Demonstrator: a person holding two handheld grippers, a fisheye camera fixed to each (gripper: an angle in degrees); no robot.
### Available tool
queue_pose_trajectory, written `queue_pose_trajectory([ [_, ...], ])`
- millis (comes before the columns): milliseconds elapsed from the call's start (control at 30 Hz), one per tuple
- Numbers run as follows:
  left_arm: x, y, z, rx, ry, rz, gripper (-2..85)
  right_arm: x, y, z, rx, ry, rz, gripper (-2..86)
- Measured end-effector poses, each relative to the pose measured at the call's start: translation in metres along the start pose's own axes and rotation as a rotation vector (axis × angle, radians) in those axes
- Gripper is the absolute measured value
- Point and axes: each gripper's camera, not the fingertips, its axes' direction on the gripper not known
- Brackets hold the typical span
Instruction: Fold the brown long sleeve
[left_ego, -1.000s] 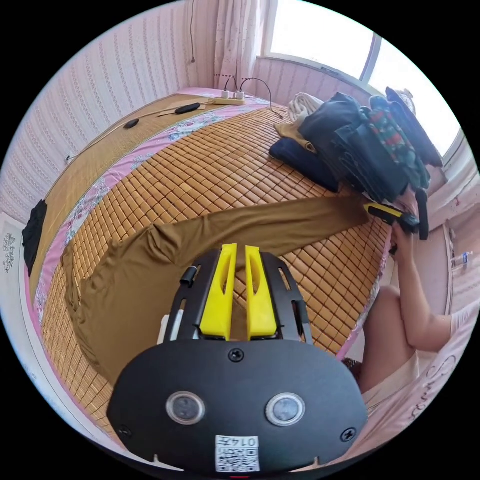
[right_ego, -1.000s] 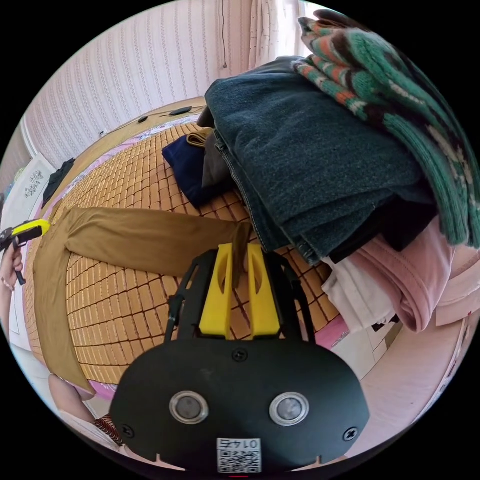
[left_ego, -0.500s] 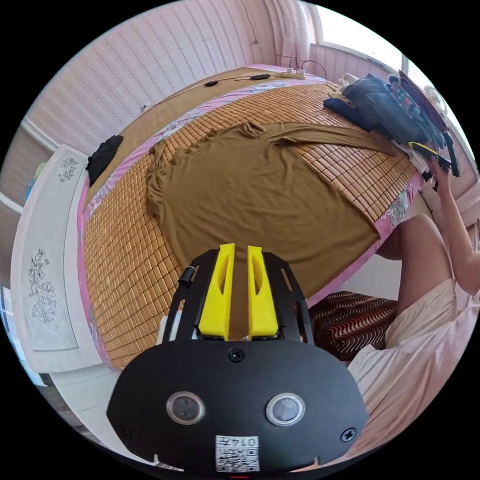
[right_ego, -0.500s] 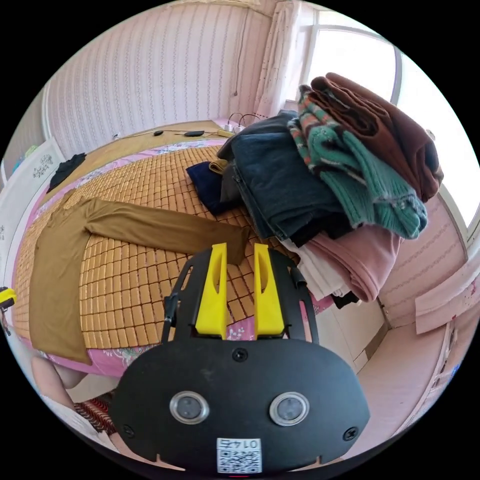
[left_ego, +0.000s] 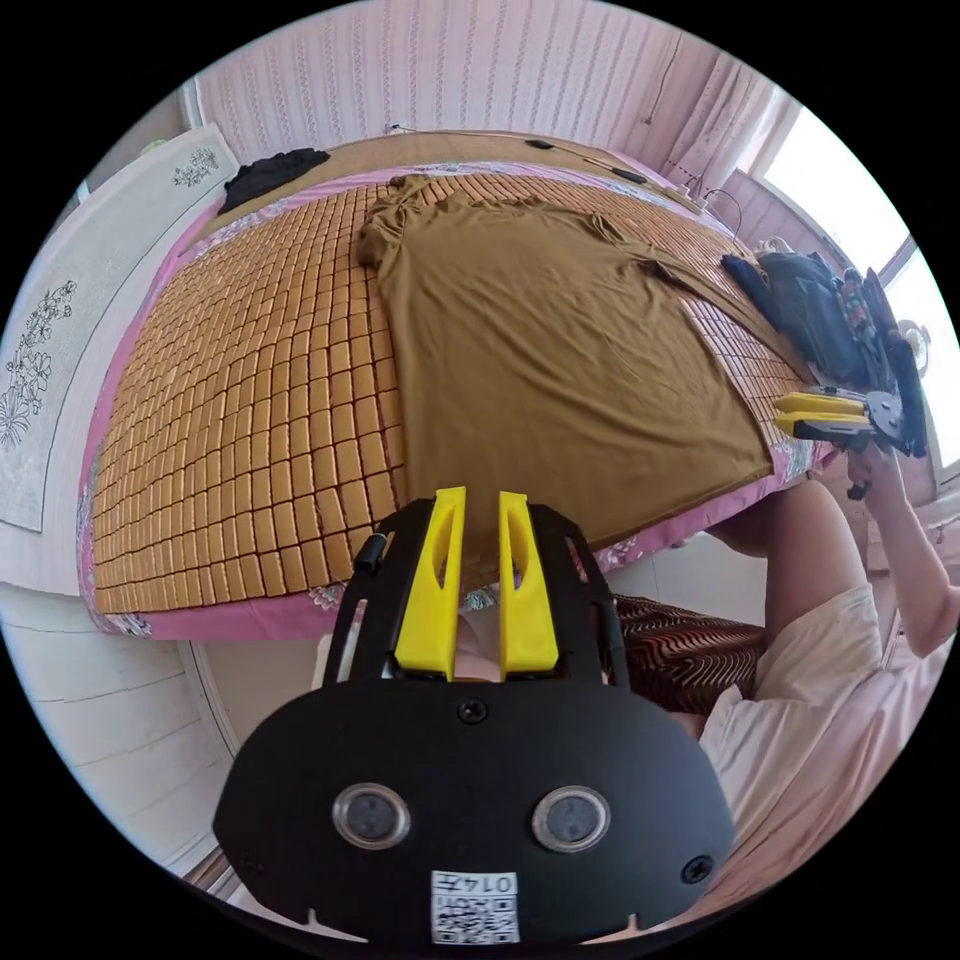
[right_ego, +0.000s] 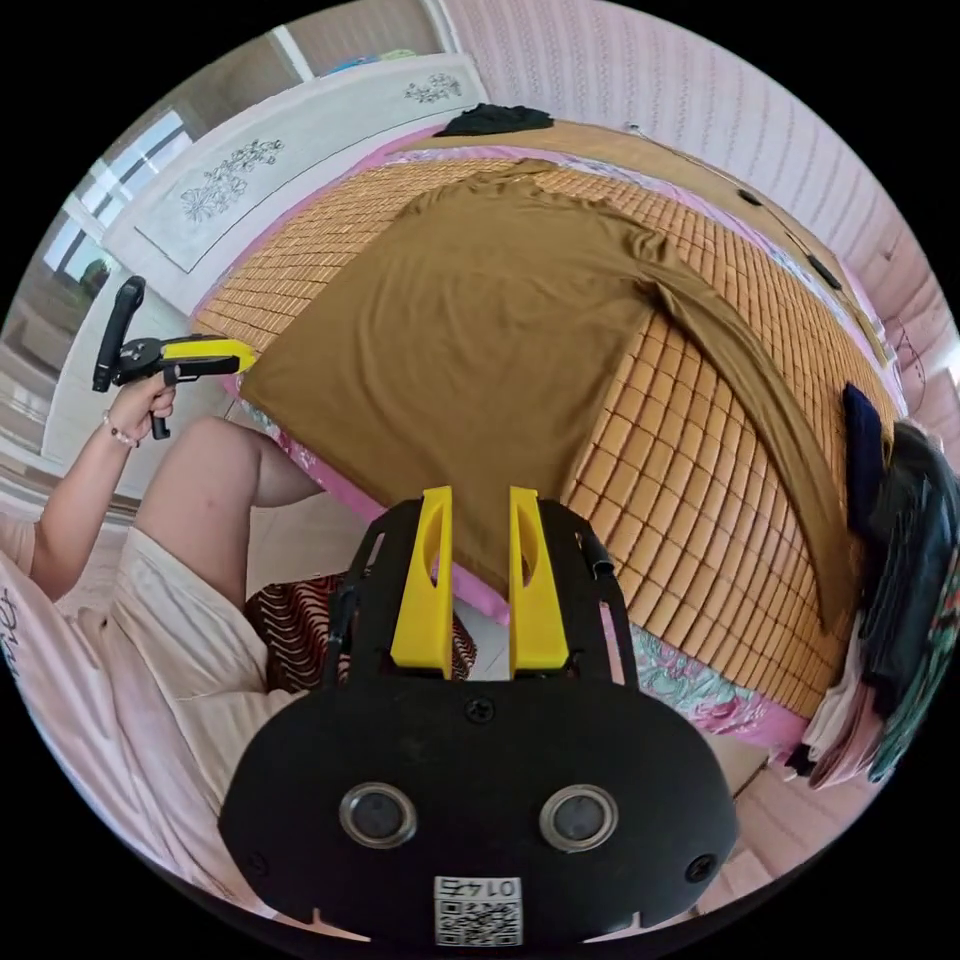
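**Grippers off the shirt, jaws apart**

Left gripper (left_ego: 478, 510) hangs at the near edge of the bed with its yellow jaws slightly apart and nothing between them; their tips sit over the near hem of the brown shirt (left_ego: 540, 340) without gripping it. The right gripper (right_ego: 478, 505) is likewise parted and empty, poised above the shirt's near corner. In the left gripper view the right gripper shows at the far right, held in a hand (left_ego: 872, 468) just beside the clothes pile (left_ego: 830, 315).

The shirt lies spread flat on the mat (left_ego: 250, 400), collar at the far end, hem along the near edge. One sleeve (right_ego: 770, 410) stretches out to the right, its cuff ending near the pile. A dark cloth (left_ego: 272, 170) lies at the far left, well apart from the shirt.
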Motion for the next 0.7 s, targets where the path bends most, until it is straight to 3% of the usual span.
queue_pose_trajectory([
  [333,-0.093,-0.038,0.008,0.142,0.092,-0.026,5.8,-0.029,-0.306,0.04,0.092,-0.025,-0.195,8.5],
  [500,-0.128,-0.055,0.032,0.071,0.043,-0.042,6.1,-0.046,-0.474,0.136,0.008,0.02,-0.12,8.6],
  [700,-0.148,-0.053,0.04,0.058,0.055,0.044,6.3,-0.05,-0.566,0.241,-0.058,0.19,-0.024,11.8],
])
